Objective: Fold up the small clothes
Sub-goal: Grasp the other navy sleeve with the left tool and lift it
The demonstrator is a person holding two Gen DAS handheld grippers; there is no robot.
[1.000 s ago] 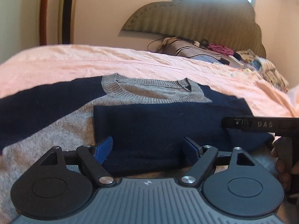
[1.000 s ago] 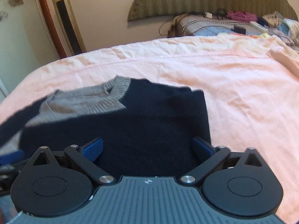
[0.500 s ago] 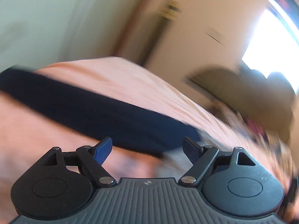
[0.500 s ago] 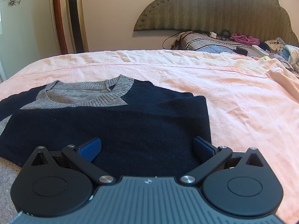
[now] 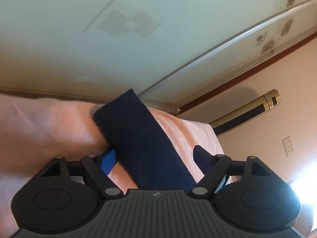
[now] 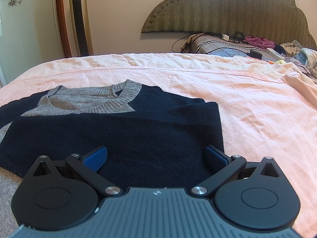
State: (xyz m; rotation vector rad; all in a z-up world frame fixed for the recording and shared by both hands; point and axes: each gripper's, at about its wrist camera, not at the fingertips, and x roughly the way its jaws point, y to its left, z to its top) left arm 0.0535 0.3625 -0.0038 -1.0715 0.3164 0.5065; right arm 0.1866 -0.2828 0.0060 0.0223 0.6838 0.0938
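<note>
A grey and navy knit sweater (image 6: pixel 122 130) lies on the pink bed sheet (image 6: pixel 257 103), its grey collar (image 6: pixel 89 101) away from me and one navy sleeve folded across its body. My right gripper (image 6: pixel 156 154) hovers open just over that folded navy part, pads clear of the cloth. In the rolled left wrist view the other navy sleeve (image 5: pixel 136 138) stretches out over the sheet (image 5: pixel 49 130). It runs between the fingers of my left gripper (image 5: pixel 154 156), whose jaws are closing a little but stand wide, pads not pressing on it.
A gold tower fan (image 6: pixel 80 19) stands by the wall past the bed's far left corner. A padded headboard (image 6: pixel 227 10) has pillows, loose clothes and cables (image 6: pixel 257 43) below it. Pale sliding wardrobe doors (image 5: pixel 138 29) run along the bed's left side.
My left gripper has swept left off the sweater's body and rolled hard, so it now sits over the outstretched navy sleeve. The right gripper stays over the folded part.
</note>
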